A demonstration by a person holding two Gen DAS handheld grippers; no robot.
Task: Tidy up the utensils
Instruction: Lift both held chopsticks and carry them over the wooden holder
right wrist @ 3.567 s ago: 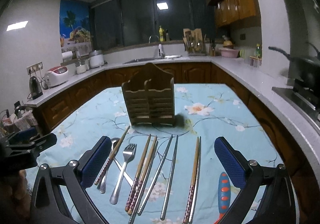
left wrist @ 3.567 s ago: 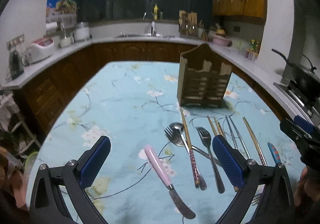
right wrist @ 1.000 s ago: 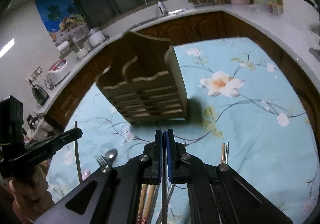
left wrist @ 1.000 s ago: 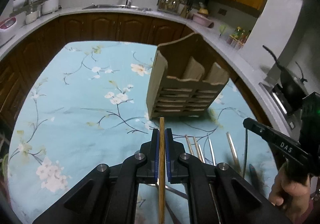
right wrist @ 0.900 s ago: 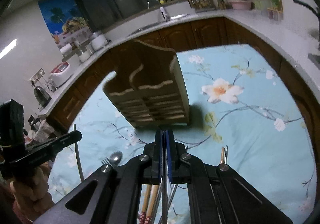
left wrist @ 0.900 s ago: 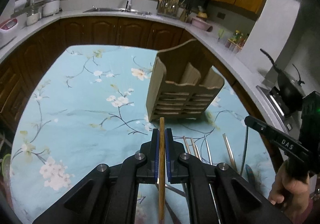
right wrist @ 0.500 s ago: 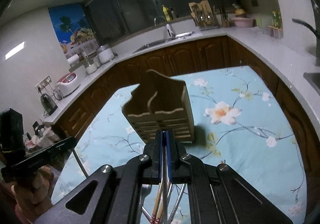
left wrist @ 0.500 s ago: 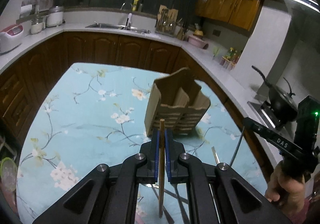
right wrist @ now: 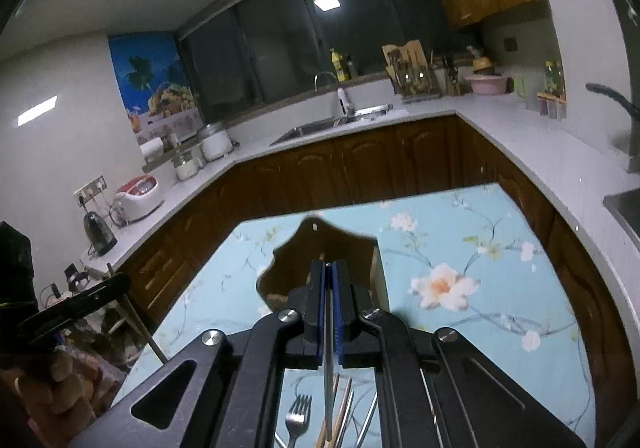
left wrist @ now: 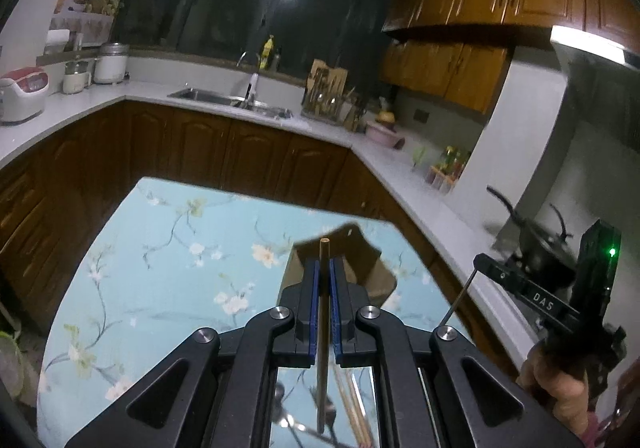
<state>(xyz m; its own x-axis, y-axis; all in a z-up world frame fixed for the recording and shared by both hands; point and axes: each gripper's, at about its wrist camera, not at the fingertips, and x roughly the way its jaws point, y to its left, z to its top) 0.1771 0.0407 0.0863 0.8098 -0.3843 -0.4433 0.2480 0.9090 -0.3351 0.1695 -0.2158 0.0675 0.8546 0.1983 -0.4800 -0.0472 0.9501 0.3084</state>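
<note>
Here, left tool (left wrist: 324, 280) gripping wooden chopstick (left wrist: 323, 328)

dim kitchen | ceiling panel (right wrist: 327, 3) glare | fisheye-bent edges, dark corners | slight blur

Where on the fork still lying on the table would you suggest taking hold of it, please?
Grip the fork across its slim handle, coming from above with jaws astride it. It lies flat, tines pointing away, beside the chopsticks; its handle runs under the right gripper, so how far it reaches stays unseen.

Wooden holder (left wrist: 372, 268) half hidden behind tool (left wrist: 324, 268); pan (left wrist: 536, 248) blurred.
</note>
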